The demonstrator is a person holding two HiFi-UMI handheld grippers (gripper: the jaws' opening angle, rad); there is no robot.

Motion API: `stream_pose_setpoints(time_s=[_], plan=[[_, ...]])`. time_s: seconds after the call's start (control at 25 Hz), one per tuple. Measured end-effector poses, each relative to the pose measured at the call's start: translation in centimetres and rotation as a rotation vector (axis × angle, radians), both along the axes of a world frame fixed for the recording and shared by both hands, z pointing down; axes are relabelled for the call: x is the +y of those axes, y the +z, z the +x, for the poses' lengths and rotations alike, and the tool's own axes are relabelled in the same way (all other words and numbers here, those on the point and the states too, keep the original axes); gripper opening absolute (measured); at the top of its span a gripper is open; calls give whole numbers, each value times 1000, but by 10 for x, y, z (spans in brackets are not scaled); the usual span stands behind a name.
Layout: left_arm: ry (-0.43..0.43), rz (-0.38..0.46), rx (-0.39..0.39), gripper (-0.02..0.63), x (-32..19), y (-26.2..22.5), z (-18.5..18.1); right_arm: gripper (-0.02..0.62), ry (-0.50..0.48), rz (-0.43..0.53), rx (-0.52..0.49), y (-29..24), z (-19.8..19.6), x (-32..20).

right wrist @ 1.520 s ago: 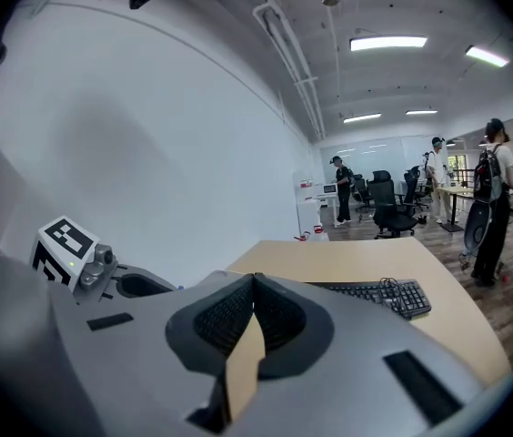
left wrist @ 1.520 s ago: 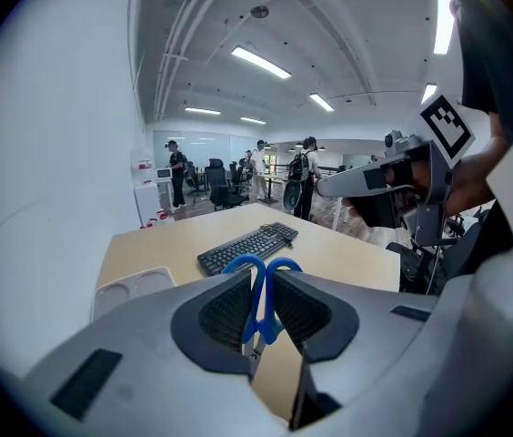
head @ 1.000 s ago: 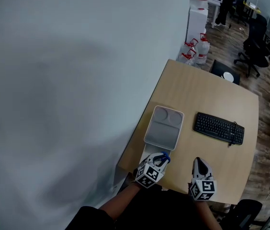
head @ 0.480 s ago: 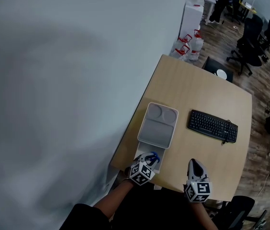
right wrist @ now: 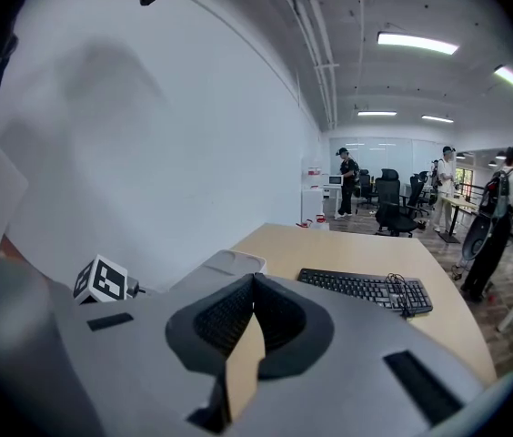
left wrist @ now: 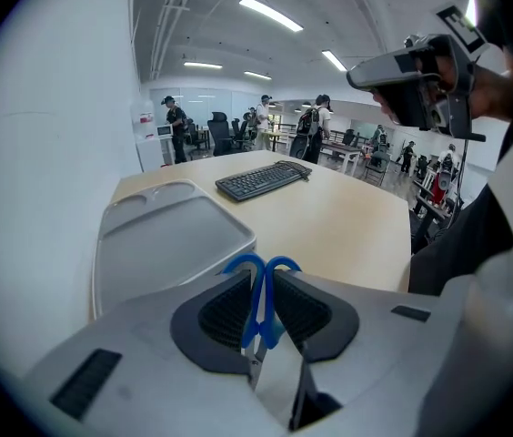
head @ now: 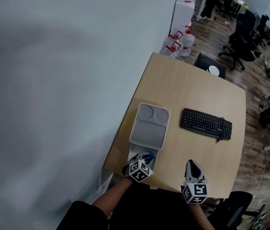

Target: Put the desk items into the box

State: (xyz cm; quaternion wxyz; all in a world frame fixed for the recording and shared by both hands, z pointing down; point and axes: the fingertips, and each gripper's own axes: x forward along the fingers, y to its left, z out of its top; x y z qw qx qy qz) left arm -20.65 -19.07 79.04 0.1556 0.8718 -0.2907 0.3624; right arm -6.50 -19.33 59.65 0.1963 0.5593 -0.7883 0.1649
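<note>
Well, wood desk (head: 192, 90) w/ keyboard (head: 206, 123), grey tray (head: 149, 126); office chairs (head: 238, 37) beyond.

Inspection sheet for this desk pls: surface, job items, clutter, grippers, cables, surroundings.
Surface: wooden desk, along the wall.
Job's things: grey box at the wall-side edge; blue scissors in the left gripper.
Clutter: black keyboard right of the box.
Grippers: left gripper shut on the scissors, near the box; right gripper shut, empty.
Cables: keyboard cable bundled at its right end.
Surroundings: white wall, office chairs, water jugs, people far off.
</note>
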Motion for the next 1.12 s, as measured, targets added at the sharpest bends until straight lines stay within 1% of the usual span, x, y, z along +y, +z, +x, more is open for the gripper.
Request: stream_pose_setpoints(time_s=[0.16, 0.28, 0.36, 0.44, 0.56, 0.64, 0.76, 0.88, 1.04, 1.12], plan=[[-41, -52, -9, 77, -4, 15, -3, 59, 33, 2, 4, -2, 11, 3], [-101, -85, -39, 77, -11, 25, -10, 60, 60, -1, 4, -4, 20, 5], [-121, -105, -58, 77, -14, 32, -12, 60, 77, -5, 6, -4, 27, 6], [-111, -117, -84, 77, -15, 40, -12, 60, 93, -8, 8, -5, 34, 8], [-65, -122, -130, 77, -17, 54, -9, 60, 116, -11, 12, -4, 43, 7], [-47, -135, -147, 77, -18, 62, -9, 60, 128, -12, 16, -5, 47, 7], [-54, -158, -141, 78, -18, 67, -10, 60, 139, -18, 17, -4, 52, 12], [-62, -160, -130, 80, -18, 68, -10, 60, 146, -22, 20, -2, 56, 18], [-64, -179, -118, 121, -19, 68, -11, 60, 162, -25, 18, 2, 67, 19], [-71, -177, -106, 126, -15, 62, -9, 60, 159, -27, 12, 4, 73, 23]])
